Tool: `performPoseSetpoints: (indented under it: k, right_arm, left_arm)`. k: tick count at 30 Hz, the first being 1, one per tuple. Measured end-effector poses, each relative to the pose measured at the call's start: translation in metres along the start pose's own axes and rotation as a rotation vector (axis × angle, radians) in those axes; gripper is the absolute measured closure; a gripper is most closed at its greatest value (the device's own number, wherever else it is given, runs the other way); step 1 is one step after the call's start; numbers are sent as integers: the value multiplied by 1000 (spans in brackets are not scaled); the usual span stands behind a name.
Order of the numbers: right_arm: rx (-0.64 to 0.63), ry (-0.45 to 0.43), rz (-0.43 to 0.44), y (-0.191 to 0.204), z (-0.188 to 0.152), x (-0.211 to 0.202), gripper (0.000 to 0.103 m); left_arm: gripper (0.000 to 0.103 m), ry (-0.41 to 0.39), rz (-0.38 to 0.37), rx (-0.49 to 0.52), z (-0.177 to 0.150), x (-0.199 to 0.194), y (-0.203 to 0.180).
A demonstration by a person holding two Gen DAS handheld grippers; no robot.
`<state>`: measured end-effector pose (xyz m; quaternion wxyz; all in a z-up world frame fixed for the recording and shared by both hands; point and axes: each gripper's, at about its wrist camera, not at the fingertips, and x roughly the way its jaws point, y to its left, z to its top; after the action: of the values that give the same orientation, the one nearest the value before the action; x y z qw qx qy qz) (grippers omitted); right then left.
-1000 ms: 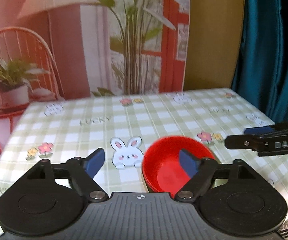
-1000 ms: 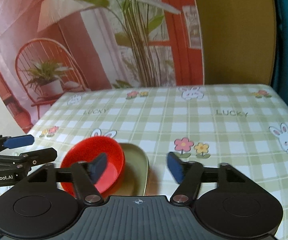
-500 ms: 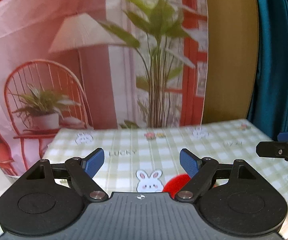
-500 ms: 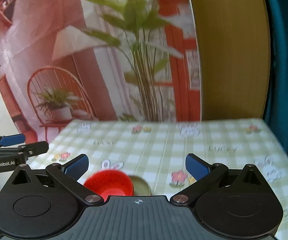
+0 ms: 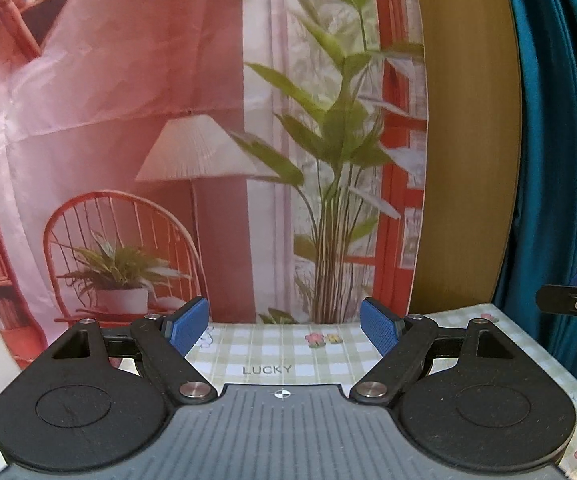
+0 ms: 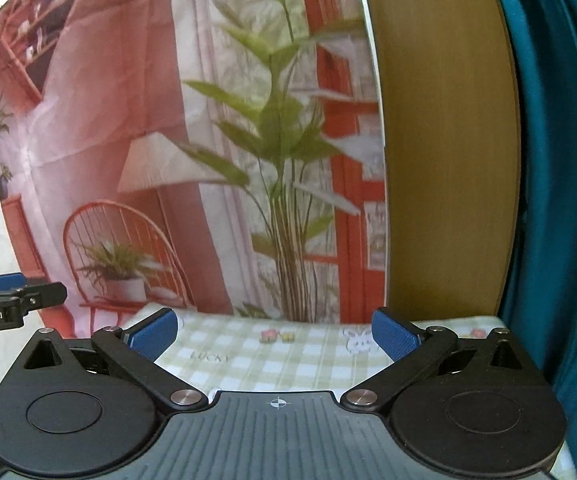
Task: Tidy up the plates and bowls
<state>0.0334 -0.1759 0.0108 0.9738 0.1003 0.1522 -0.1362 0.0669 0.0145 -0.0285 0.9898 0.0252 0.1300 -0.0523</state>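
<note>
We hold the left gripper point(image 5: 284, 326) with its blue pads point(image 5: 186, 324) spread wide and nothing between them; it points over the far part of the green checked tablecloth point(image 5: 288, 354), toward the printed backdrop point(image 5: 136, 128) of a lamp, a chair and a tall plant. The right gripper point(image 6: 274, 336) is likewise released, its jaws wide apart and empty above the same cloth. Each tool's tip shows at the edge of the other's view, well apart. A wooden panel point(image 6: 444, 140) and a teal curtain point(image 6: 560, 160) stand on the right. We cannot see any plates or bowls in either view, so we cannot tell where they lie
</note>
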Motion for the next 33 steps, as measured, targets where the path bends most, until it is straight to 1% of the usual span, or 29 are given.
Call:
performPoseSetpoints:
  k: [5, 10, 19, 33]
  right_arm:
    - [-12, -23, 2, 5, 7, -7, 0]
    - [-5, -38, 2, 6, 8, -12, 0]
    - [4, -39, -1, 3, 7, -14, 0]
    - [3, -48, -4, 1, 9, -16, 0]
  left_arm:
    - [18, -18, 8, -2, 6, -8, -2]
    - [18, -17, 13, 8, 7, -9, -8]
    - [18, -11, 7, -5, 5, -11, -7]
    - [18, -28, 3, -9, 9, -15, -5]
